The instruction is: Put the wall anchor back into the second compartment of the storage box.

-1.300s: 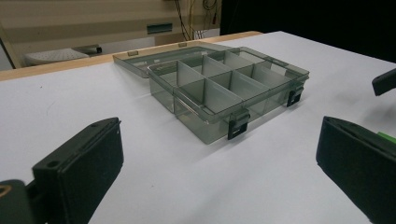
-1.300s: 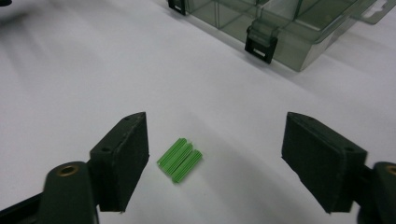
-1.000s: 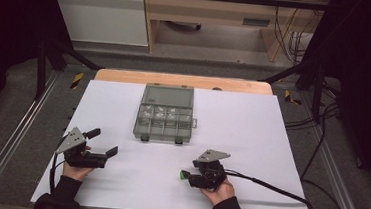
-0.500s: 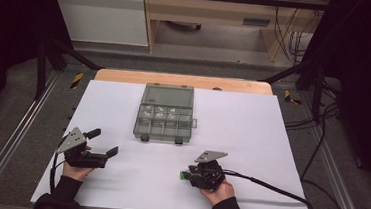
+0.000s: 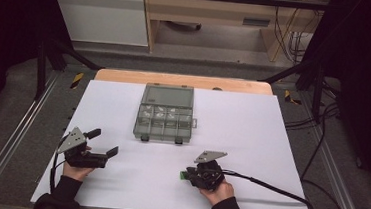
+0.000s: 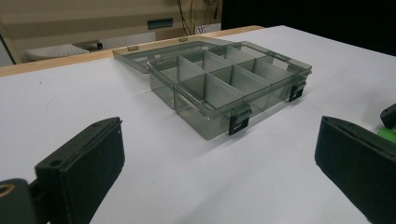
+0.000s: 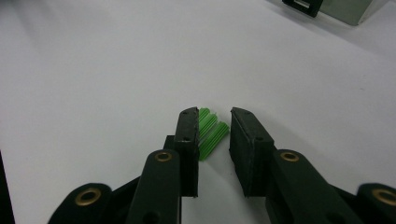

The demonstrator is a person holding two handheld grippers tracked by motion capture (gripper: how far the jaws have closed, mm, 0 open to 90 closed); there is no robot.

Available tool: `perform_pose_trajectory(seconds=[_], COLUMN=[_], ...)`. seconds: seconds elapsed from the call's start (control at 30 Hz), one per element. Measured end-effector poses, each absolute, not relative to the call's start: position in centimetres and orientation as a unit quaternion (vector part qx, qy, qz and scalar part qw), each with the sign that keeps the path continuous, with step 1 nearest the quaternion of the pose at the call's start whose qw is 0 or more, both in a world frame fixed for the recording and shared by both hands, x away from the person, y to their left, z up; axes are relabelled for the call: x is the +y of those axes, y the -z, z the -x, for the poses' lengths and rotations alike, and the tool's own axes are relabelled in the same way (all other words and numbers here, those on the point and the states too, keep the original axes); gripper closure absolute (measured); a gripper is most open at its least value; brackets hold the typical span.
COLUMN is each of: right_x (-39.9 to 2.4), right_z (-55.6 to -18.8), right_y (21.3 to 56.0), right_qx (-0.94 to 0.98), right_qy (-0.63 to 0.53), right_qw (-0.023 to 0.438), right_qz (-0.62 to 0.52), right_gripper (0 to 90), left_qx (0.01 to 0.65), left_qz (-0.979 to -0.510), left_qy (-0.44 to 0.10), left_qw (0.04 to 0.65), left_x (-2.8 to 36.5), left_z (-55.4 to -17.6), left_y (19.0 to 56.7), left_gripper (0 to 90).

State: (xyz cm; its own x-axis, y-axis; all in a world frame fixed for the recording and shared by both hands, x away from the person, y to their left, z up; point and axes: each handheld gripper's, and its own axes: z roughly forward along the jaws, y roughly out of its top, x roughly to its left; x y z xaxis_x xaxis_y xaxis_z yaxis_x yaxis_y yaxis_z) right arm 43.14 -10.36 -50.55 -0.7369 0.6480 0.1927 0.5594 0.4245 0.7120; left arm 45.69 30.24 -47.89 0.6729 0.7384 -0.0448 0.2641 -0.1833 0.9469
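A small green ribbed plastic piece [image 7: 211,132] lies on the white table between the jaws of my right gripper [image 7: 215,116]. Those jaws have just been closing on it. The piece touches the left jaw, and a thin gap shows at the right one. From above, the right gripper [image 5: 188,175] sits at the near right with the green piece [image 5: 183,175] at its tip. My left gripper [image 5: 104,142] rests at the near left, jaws wide open and holding nothing. In its own view the left gripper [image 6: 215,177] points at a smoky grey compartment box [image 6: 224,79].
The compartment box [image 5: 165,114] stands mid-table with its lid laid open toward the far side, small parts in its far cells. Its black latch [image 7: 303,5] shows in the right gripper view. The white table top [image 5: 251,135] ends in metal rails on both sides.
The right gripper's jaws have narrowed around the green piece. Both hands have stayed where they were.
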Motion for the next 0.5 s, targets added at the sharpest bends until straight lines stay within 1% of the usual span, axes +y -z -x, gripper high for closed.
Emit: perform_pose_trajectory(seconds=[0.1,0.23,0.5], right_x=[-10.36,-10.4,-10.49], right_z=[-43.15,-43.25,-43.48], right_y=[50.56,50.52,50.49], right_qx=[0.843,0.845,0.845], right_qy=[-0.397,-0.392,-0.389], right_qw=[0.056,0.054,0.046], right_qz=[-0.358,-0.359,-0.365], right_gripper=[74.6,80.0,84.0], left_qx=[0.34,0.34,0.339], left_qz=[-0.737,-0.737,-0.739], left_qy=[-0.219,-0.219,-0.22], left_qw=[0.541,0.541,0.539], left_x=[30.25,30.24,30.17], left_z=[-45.69,-45.68,-45.68], left_y=[47.89,47.89,47.91], left_gripper=[1.3,1.4,1.3])
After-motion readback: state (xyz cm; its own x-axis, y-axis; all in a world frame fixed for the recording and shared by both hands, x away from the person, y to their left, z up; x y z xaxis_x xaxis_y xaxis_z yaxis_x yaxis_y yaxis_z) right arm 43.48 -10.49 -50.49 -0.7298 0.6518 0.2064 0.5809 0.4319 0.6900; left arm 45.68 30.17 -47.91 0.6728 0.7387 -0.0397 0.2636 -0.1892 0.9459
